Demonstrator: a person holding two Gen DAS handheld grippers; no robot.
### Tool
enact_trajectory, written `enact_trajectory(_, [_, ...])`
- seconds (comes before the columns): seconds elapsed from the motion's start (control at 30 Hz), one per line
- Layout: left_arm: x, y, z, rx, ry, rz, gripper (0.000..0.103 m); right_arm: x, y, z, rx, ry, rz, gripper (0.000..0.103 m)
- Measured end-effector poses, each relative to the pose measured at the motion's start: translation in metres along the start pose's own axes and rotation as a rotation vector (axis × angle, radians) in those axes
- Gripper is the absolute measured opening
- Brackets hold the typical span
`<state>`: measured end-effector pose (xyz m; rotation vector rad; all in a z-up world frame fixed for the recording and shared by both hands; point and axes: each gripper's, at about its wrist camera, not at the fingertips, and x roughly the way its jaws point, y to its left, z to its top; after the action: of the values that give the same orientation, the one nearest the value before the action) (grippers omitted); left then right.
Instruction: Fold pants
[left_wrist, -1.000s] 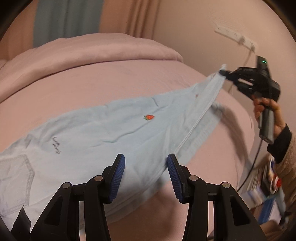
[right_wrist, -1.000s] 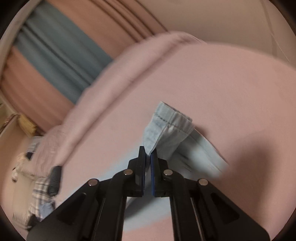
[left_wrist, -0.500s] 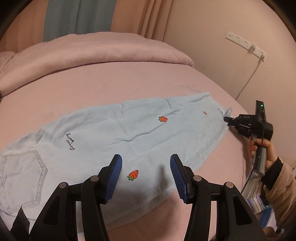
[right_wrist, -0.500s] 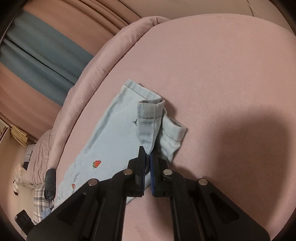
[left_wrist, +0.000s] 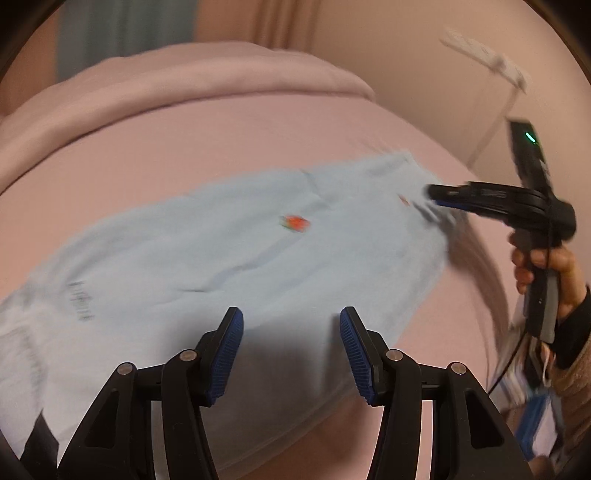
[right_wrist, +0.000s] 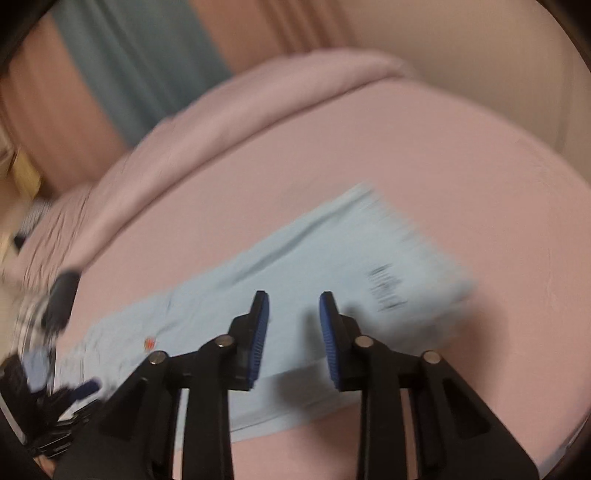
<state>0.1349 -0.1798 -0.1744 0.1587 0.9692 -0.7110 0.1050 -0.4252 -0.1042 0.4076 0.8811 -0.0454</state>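
Note:
Light blue pants (left_wrist: 221, 266) with a red strawberry patch (left_wrist: 294, 222) lie spread flat on the pink bed (left_wrist: 184, 147). My left gripper (left_wrist: 291, 317) hangs open over their near edge, with nothing between its blue pads. In the left wrist view my right gripper (left_wrist: 434, 194), held by a hand (left_wrist: 543, 266), hovers at the far hem end of the pants. In the right wrist view my right gripper (right_wrist: 293, 299) has its jaws opening. Nothing is pinched between them, and the pants (right_wrist: 314, 280) lie flat beneath. Both views are blurred by motion.
A rolled pink duvet (left_wrist: 184, 81) runs along the back of the bed. A white power strip (left_wrist: 484, 61) with a cable is on the wall at the right. Curtains (right_wrist: 140, 66) hang behind. Books and clutter (left_wrist: 535, 406) lie beside the bed.
The right gripper, shut on the raised hem, lowered it to the bed and parted its jaws; the hem now lies flat. The left gripper shifted over the pants, staying open.

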Motion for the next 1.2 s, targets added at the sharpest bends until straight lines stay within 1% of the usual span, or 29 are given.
enact_trajectory(0.03, [0.009, -0.006, -0.005, 0.025, 0.033, 0.004, 0.053, 0.01, 0.005, -0.005, -0.041, 0.047, -0.023, 0.023])
enact_trajectory(0.07, [0.017, -0.008, -0.013, 0.045, 0.06, 0.012, 0.053, 0.016, 0.005, -0.01, -0.062, 0.076, -0.066, 0.023])
enact_trajectory(0.1, [0.016, -0.009, -0.02, 0.066, 0.036, 0.016, 0.053, 0.022, 0.0, -0.018, -0.083, 0.108, -0.119, 0.02])
enact_trajectory(0.13, [0.011, -0.007, -0.025, 0.07, 0.009, 0.003, 0.053, 0.024, -0.008, -0.03, -0.097, 0.11, -0.13, 0.015])
enact_trajectory(0.17, [0.007, -0.004, -0.03, 0.059, 0.011, -0.015, 0.053, 0.018, -0.015, -0.035, -0.107, 0.078, -0.112, 0.013])
enact_trajectory(0.2, [0.0, 0.003, -0.035, 0.039, 0.013, -0.044, 0.054, 0.012, -0.022, -0.041, -0.113, 0.061, -0.107, 0.008])
enact_trajectory(0.23, [-0.006, 0.007, -0.038, 0.032, 0.019, -0.06, 0.053, 0.007, -0.028, -0.043, -0.105, 0.058, -0.103, 0.005])
enact_trajectory(0.27, [-0.012, 0.012, -0.043, 0.031, 0.025, -0.065, 0.053, 0.002, -0.035, -0.042, -0.085, 0.071, -0.106, 0.004])
enact_trajectory(0.33, [-0.027, 0.023, -0.056, 0.036, 0.026, -0.042, 0.053, -0.006, -0.041, -0.037, -0.049, 0.117, -0.11, 0.004])
enact_trajectory(0.37, [-0.037, 0.033, -0.065, 0.024, 0.034, -0.029, 0.053, -0.01, -0.04, -0.038, -0.06, 0.129, -0.131, 0.005])
enact_trajectory(0.4, [-0.044, 0.039, -0.07, 0.01, 0.035, -0.029, 0.054, -0.015, -0.035, -0.042, -0.098, 0.145, -0.19, 0.012])
enact_trajectory(0.43, [-0.055, 0.047, -0.076, -0.008, 0.028, -0.04, 0.054, -0.018, -0.023, -0.041, -0.149, 0.155, -0.276, 0.027])
enact_trajectory(0.47, [-0.069, 0.057, -0.08, -0.026, 0.015, -0.053, 0.054, -0.021, -0.011, -0.04, -0.21, 0.147, -0.359, 0.029])
enact_trajectory(0.5, [-0.076, 0.062, -0.08, -0.034, 0.006, -0.054, 0.054, -0.025, 0.006, -0.037, -0.272, 0.12, -0.375, 0.029])
enact_trajectory(0.57, [-0.097, 0.081, -0.074, -0.049, -0.052, -0.02, 0.054, -0.032, 0.025, -0.035, -0.313, 0.103, -0.223, 0.029])
enact_trajectory(0.6, [-0.1, 0.085, -0.068, -0.058, -0.072, 0.0, 0.054, -0.029, 0.044, -0.03, -0.315, 0.112, -0.095, 0.03])
enact_trajectory(0.63, [-0.105, 0.095, -0.061, -0.076, -0.099, 0.022, 0.055, -0.024, 0.06, -0.027, -0.314, 0.127, 0.003, 0.031])
enact_trajectory(0.67, [-0.108, 0.108, -0.056, -0.101, -0.128, 0.045, 0.055, -0.013, 0.084, -0.022, -0.317, 0.154, 0.13, 0.031])
enact_trajectory(0.7, [-0.109, 0.12, -0.052, -0.128, -0.143, 0.065, 0.055, 0.0, 0.105, -0.019, -0.321, 0.177, 0.214, 0.031])
enact_trajectory(0.77, [-0.105, 0.145, -0.048, -0.194, -0.156, 0.079, 0.055, 0.033, 0.152, -0.014, -0.333, 0.251, 0.34, 0.029])
enact_trajectory(0.8, [-0.102, 0.152, -0.048, -0.214, -0.155, 0.091, 0.055, 0.048, 0.171, -0.012, -0.34, 0.282, 0.389, 0.026])
enact_trajectory(0.83, [-0.098, 0.163, -0.049, -0.24, -0.143, 0.111, 0.055, 0.073, 0.197, -0.01, -0.342, 0.329, 0.442, 0.022])
enact_trajectory(0.9, [-0.092, 0.173, -0.057, -0.271, -0.125, 0.115, 0.055, 0.109, 0.225, -0.011, -0.334, 0.389, 0.446, 0.016])
enact_trajectory(0.97, [-0.087, 0.176, -0.066, -0.278, -0.112, 0.108, 0.055, 0.143, 0.243, -0.014, -0.282, 0.475, 0.487, 0.015])
enact_trajectory(1.03, [-0.081, 0.179, -0.077, -0.274, -0.087, 0.117, 0.055, 0.174, 0.257, -0.021, -0.255, 0.579, 0.501, 0.016])
enact_trajectory(1.1, [-0.076, 0.183, -0.089, -0.272, -0.07, 0.122, 0.055, 0.18, 0.264, -0.034, -0.222, 0.678, 0.534, 0.016])
enact_trajectory(1.13, [-0.076, 0.184, -0.092, -0.265, -0.088, 0.115, 0.055, 0.179, 0.266, -0.035, -0.212, 0.72, 0.546, 0.017])
enact_trajectory(1.17, [-0.077, 0.184, -0.095, -0.258, -0.103, 0.111, 0.055, 0.174, 0.263, -0.037, -0.197, 0.741, 0.568, 0.017])
enact_trajectory(1.2, [-0.077, 0.185, -0.096, -0.256, -0.105, 0.11, 0.055, 0.164, 0.258, -0.042, -0.194, 0.756, 0.616, 0.017])
